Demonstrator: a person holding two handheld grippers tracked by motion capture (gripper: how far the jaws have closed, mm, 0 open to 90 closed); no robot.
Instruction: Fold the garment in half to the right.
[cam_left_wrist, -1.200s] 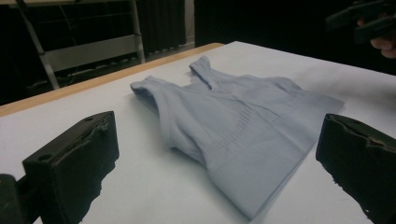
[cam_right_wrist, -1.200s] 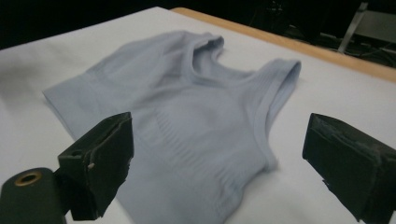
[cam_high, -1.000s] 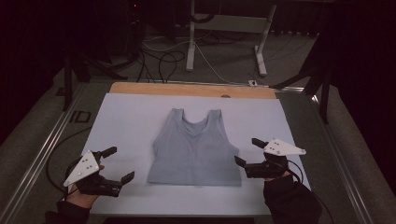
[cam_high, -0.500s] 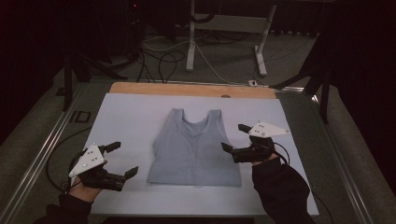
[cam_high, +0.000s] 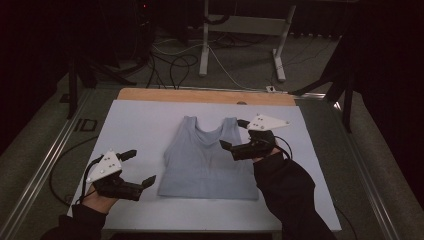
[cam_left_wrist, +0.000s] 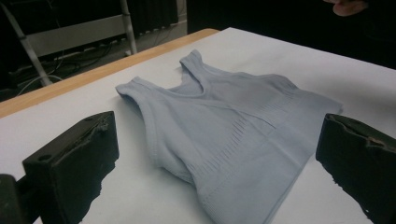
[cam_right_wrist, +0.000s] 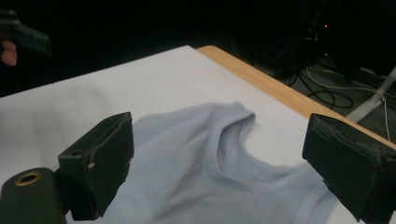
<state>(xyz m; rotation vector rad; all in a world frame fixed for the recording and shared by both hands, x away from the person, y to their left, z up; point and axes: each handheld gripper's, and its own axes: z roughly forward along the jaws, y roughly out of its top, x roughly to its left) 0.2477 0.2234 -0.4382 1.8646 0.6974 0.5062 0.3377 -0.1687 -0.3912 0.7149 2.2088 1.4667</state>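
The pale blue tank top (cam_high: 207, 157) lies flat on the white sheet (cam_high: 140, 120), neckline away from us and hem toward us. It sits between our two tongs. Our right gripper (cam_high: 235, 134) hangs with its jaws spread wide over the top's right shoulder strap and armhole, gripping nothing; in the right gripper view the neckline (cam_right_wrist: 233, 140) shows between and beyond the jaws. Our left gripper (cam_high: 137, 167) rests wide too, empty, just off the garment's lower left edge — in the left gripper view the hem corner (cam_left_wrist: 233, 205) sits low between the jaws.

We judge this to be the reach before a fold. Next we need each gripper down on an edge — the right on the strap, the left on the hem side — pinching the fabric without bunching it.
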